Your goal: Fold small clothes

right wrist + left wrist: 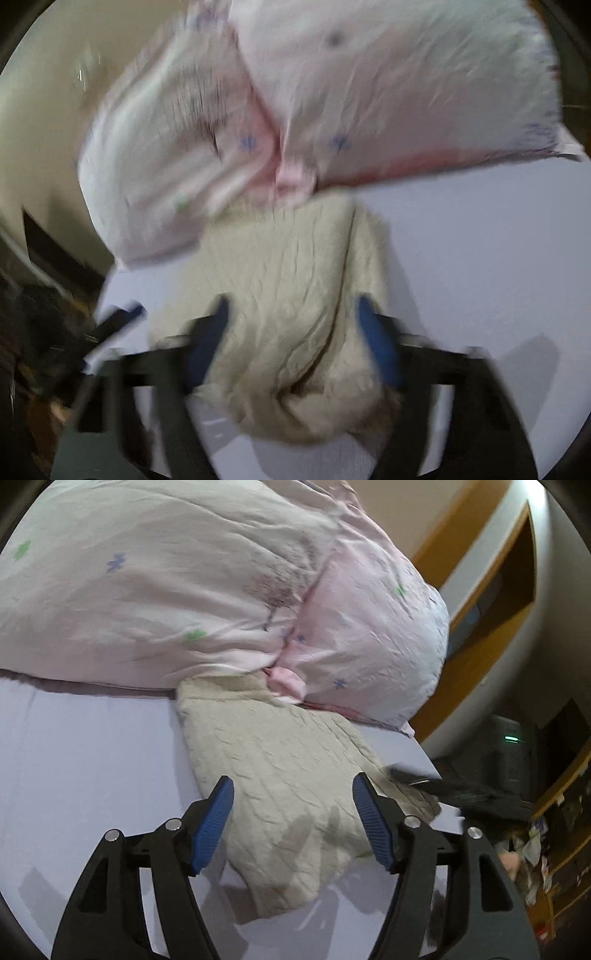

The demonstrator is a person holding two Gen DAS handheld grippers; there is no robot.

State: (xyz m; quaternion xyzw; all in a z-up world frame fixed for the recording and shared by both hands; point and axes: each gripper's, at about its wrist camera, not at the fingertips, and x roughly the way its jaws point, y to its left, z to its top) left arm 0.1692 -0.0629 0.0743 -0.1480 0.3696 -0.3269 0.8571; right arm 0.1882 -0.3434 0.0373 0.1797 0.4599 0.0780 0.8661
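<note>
A beige crinkled garment lies on the pale lilac bed sheet, its far end tucked under the pink quilt. My left gripper is open, its blue pads wide apart above the garment, holding nothing. In the right wrist view, which is blurred, the same garment lies bunched at its near end. My right gripper is open over the garment, its blue pads on either side and nothing held between them.
A pink quilt with small flower prints is heaped at the far side of the bed, also in the right wrist view. The bed's edge drops off to the right beside a wooden frame, a grey appliance and cluttered shelves.
</note>
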